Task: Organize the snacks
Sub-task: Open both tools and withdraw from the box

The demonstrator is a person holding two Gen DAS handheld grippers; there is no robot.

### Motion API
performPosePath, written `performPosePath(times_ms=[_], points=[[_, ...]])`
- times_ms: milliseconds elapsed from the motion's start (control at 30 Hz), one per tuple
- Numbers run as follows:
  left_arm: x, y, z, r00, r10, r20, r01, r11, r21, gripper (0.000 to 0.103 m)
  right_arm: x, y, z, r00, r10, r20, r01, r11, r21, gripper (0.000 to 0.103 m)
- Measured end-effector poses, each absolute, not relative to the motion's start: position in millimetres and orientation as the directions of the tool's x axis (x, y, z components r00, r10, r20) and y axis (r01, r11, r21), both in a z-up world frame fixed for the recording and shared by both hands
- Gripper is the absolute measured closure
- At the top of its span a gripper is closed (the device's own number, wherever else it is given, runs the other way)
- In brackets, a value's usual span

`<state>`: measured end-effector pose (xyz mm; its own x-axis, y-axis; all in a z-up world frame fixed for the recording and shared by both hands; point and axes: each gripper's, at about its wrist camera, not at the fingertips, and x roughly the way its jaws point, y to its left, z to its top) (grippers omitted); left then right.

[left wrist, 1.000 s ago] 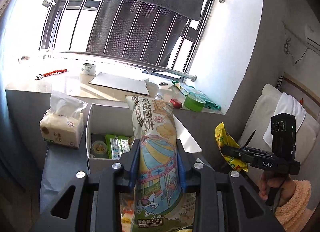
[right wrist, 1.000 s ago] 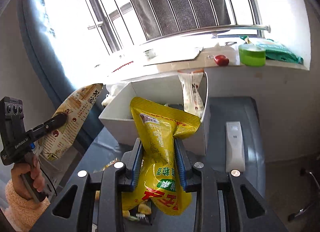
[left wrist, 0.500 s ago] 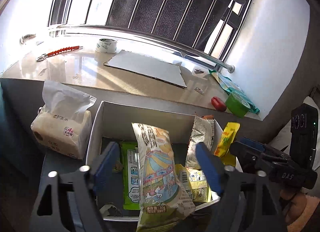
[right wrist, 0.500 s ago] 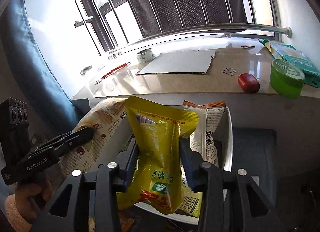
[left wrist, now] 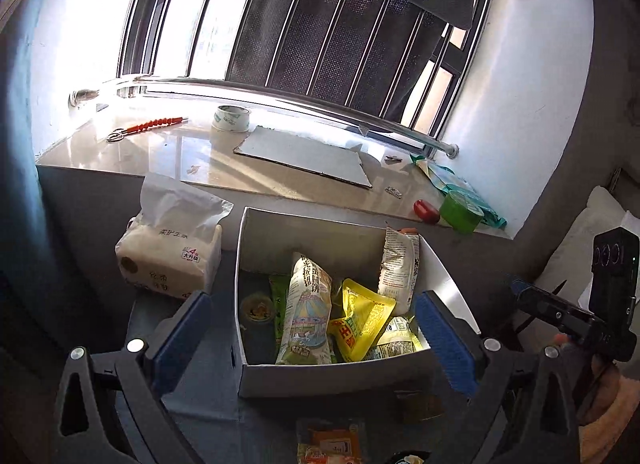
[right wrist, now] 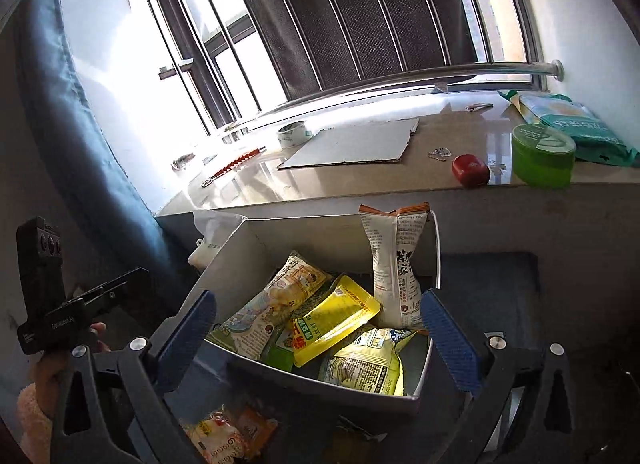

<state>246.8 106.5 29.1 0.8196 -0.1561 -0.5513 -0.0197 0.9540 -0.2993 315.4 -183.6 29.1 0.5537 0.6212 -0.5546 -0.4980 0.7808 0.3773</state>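
A white box (left wrist: 320, 380) (right wrist: 320, 232) on the grey table holds several snacks. A long carousel-print pack (left wrist: 306, 312) (right wrist: 272, 304) and a yellow pouch (left wrist: 360, 316) (right wrist: 332, 320) lie loose inside it. A white pack (left wrist: 400, 264) (right wrist: 396, 264) leans upright in the back right corner. My left gripper (left wrist: 312, 304) hovers open over the box's near side, touching nothing. My right gripper (right wrist: 320, 300) is above the near right corner; its jaws are opening and hold nothing. Each gripper shows at the edge of the other's view, in a person's hand.
A tissue pack (left wrist: 172, 252) stands left of the box. On the window sill behind lie a tape roll (left wrist: 231, 119), a cardboard sheet (left wrist: 304, 154), a red object (right wrist: 470, 170) and a green jar (right wrist: 542, 160). Loose snack packets (right wrist: 224, 436) lie in front of the box.
Both grippers went from shut to wide open. The carousel-print pack left the left one and the yellow pouch left the right one; both now lie in the box.
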Motion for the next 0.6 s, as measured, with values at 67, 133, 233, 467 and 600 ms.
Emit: performPosePath(times_ms=[67,133,233,467,600], points=[[225.5,104.5,32.4,0.825,-0.155,-0.543,-0.006,0.959,-0.282,0.000,297.2,-187.3,30.5,0.543,0.637,-0.547,-0.520,0.766,0.377,0.000],[204.3,101.5,30.8,0.828,-0.167,-0.535,0.016,0.961,-0.276,0.000,277.2,-191.4,29.4,0.543,0.638,-0.546,-0.534,0.764,0.361,0.000],[173.2,94.3,19.7,0.816,-0.190,-0.546,0.039,0.960,-0.276,0.000,246.3,-200.3,20.7,0.539,0.641,-0.546,-0.552,0.759,0.345,0.000],[108.3,82.2,-22.0,0.794,-0.189,-0.578,0.021,0.958,-0.286,0.000,182.9,-216.5,-26.6,0.515,0.608,-0.604,-0.523,0.781,0.340,0.000],[87.6,74.8,-44.5,0.760,-0.204,-0.616,0.023,0.957,-0.289,0.000,152.4,-218.9,-61.2,0.459,0.599,-0.656,-0.497,0.785,0.369,0.000]])
